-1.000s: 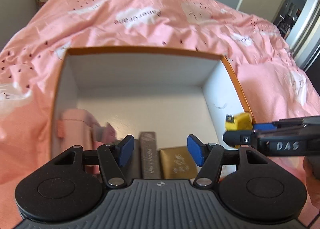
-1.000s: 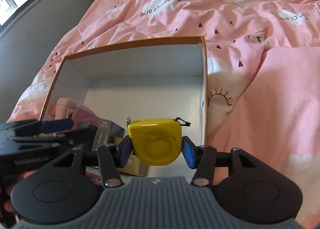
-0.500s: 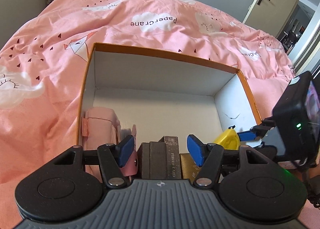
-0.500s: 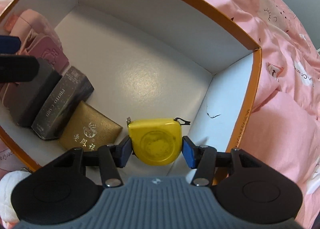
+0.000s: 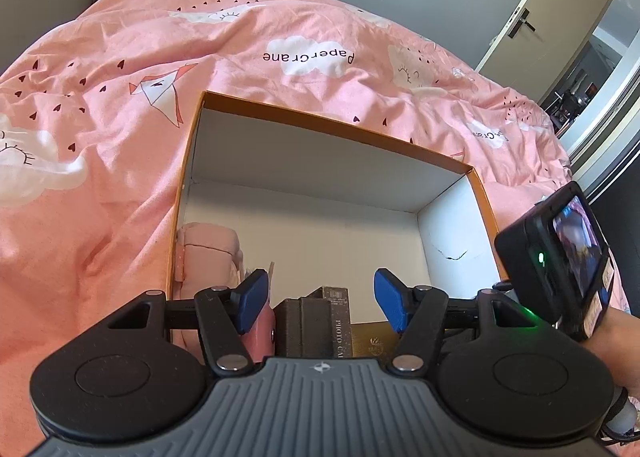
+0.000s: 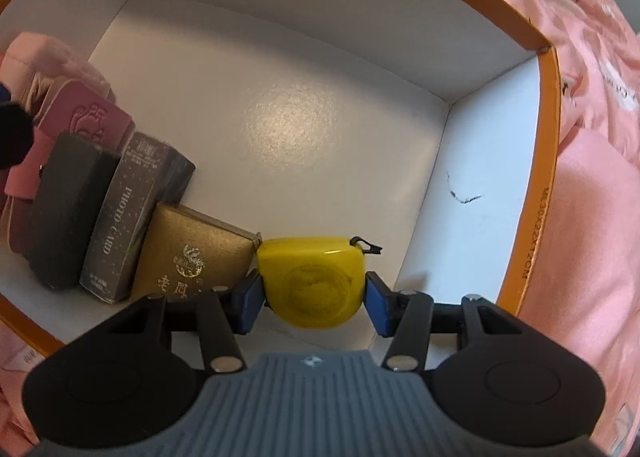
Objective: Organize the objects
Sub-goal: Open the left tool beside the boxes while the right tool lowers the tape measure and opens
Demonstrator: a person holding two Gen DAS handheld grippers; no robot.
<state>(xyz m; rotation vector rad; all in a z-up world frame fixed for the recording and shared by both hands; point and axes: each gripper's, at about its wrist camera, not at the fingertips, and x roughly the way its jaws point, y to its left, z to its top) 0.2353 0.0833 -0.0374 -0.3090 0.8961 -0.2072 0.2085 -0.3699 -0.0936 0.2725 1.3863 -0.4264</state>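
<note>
Since the gold pouch (image 6: 192, 257) ends a tidy row, the yellow tape (image 6: 314, 281) is pinched by the right tongs (image 6: 313, 299) beside it in the box (image 6: 536, 193), while the left tongs (image 5: 320, 299) are kept spread, empty.

My right gripper (image 6: 313, 299): clamped on the yellow tape measure (image 6: 311, 281).
Below me: white-lined box (image 6: 460, 145).
Beside my load: gold pouch (image 6: 188, 257), touching.

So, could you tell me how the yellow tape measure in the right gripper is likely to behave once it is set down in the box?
The yellow tape measure looks like a rigid plastic shell, so it should not deform between the right gripper pads. Its glossy, curved sides may slip under a light grip. Laid on its flat face beside the gold box it probably sits still; on its rounded edge it might rock.
</note>
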